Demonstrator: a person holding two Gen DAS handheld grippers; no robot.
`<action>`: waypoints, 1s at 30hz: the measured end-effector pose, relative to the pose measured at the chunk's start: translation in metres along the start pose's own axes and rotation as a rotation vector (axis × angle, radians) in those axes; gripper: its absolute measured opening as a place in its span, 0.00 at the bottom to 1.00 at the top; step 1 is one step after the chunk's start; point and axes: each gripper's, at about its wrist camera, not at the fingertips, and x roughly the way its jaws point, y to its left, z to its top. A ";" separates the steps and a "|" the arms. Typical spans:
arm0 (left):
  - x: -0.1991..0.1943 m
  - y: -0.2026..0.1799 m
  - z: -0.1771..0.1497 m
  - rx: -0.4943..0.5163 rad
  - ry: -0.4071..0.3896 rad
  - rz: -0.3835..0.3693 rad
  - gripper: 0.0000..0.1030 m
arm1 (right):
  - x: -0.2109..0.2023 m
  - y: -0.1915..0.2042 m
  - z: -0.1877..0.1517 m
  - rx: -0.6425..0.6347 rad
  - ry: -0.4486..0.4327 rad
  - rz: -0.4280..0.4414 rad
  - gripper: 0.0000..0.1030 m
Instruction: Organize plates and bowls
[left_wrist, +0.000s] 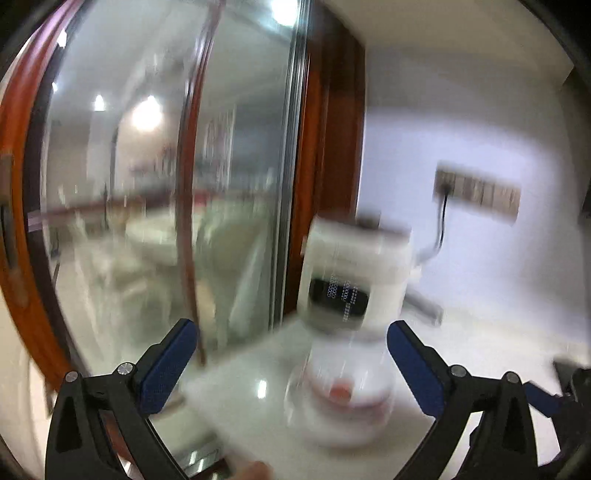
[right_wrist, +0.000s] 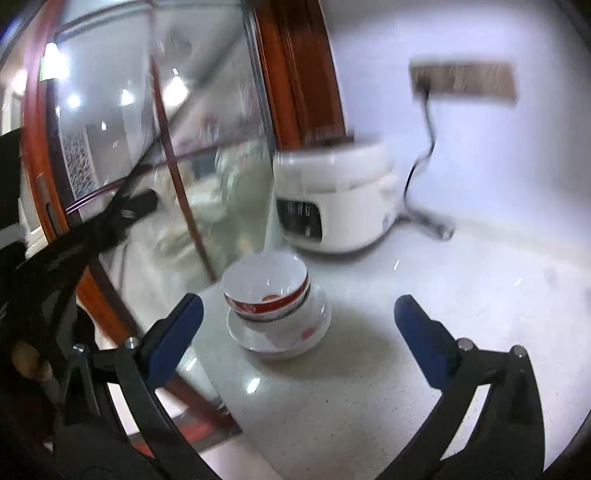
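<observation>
Both grippers released, nothing held; stack ahead on counter.

Right gripper (right_wrist: 298, 314) and left gripper (left_wrist: 291, 341) gape wide; bowls (right_wrist: 266, 286) sit nested on plates (right_wrist: 280, 332), on the countertop (right_wrist: 424, 295) near the rice cooker (right_wrist: 332, 199); judgement: stack looks done; withdraw straight back, avoiding rims.

No text can be read in either view. The rice cooker (right_wrist: 332, 199) near the back edge of the bench (right_wrist: 443, 332) carries white characters on its dark front panel (left_wrist: 338, 297), too blurred to make out. The stacked bowls (right_wrist: 271, 295) bear red markings whose characters cannot be told either.
</observation>
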 end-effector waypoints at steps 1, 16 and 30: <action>0.005 0.003 -0.008 0.009 0.055 0.008 1.00 | 0.003 0.004 -0.009 0.008 0.032 -0.017 1.00; -0.032 0.054 -0.116 0.113 0.027 -0.048 1.00 | -0.023 0.056 -0.094 -0.124 -0.043 -0.231 1.00; -0.034 0.050 -0.129 0.076 -0.016 -0.058 1.00 | -0.035 0.058 -0.106 -0.109 -0.119 -0.216 1.00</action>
